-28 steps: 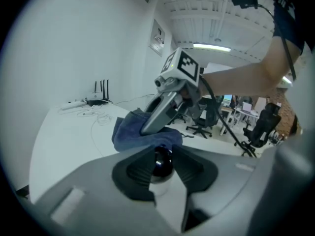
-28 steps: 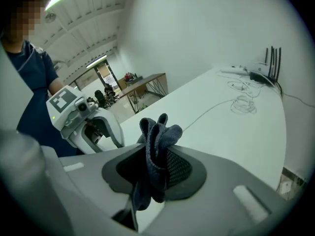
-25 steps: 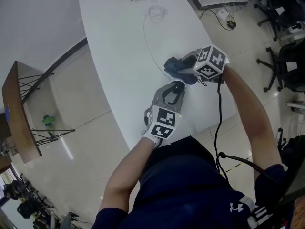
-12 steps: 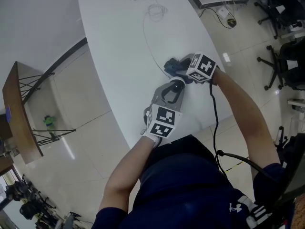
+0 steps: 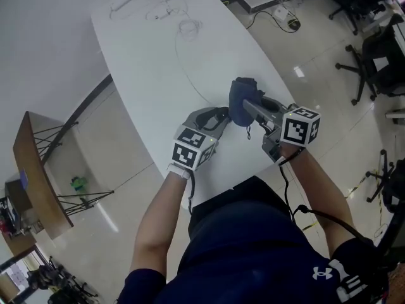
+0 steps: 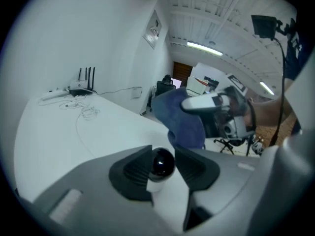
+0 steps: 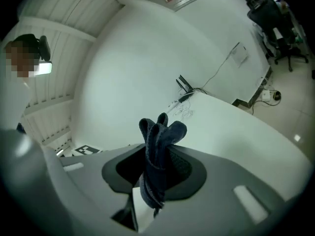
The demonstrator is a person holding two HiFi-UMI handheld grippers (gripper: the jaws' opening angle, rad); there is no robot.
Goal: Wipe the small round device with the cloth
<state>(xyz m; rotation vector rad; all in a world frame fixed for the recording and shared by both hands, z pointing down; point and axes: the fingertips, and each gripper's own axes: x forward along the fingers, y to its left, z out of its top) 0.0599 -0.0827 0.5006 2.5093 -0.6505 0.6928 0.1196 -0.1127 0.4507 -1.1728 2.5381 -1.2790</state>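
Observation:
The small round device [image 6: 161,160], a glossy black ball on a white base, sits between the dark pads of my left gripper [image 6: 163,171], which is shut on it just above the white table [image 5: 152,68]. In the head view the left gripper [image 5: 217,114] hides the device. My right gripper [image 5: 248,109] is shut on a bunched dark blue cloth [image 5: 241,99] and holds it in the air right beside the left jaws. The cloth [image 7: 158,154] sticks up between the right gripper's [image 7: 155,176] pads. From the left gripper view, the cloth [image 6: 179,118] hangs close behind the device.
Thin white cables [image 5: 180,27] and a router [image 6: 81,85] lie at the table's far end. Office chairs [image 5: 373,56] stand on the tiled floor to the right. A wooden stand [image 5: 31,170] is on the left. The table's near edge runs just below both grippers.
The right gripper has risen off the table with the cloth and rolled over, so the cloth now hangs beside the left jaws. The left gripper has kept its place and hold.

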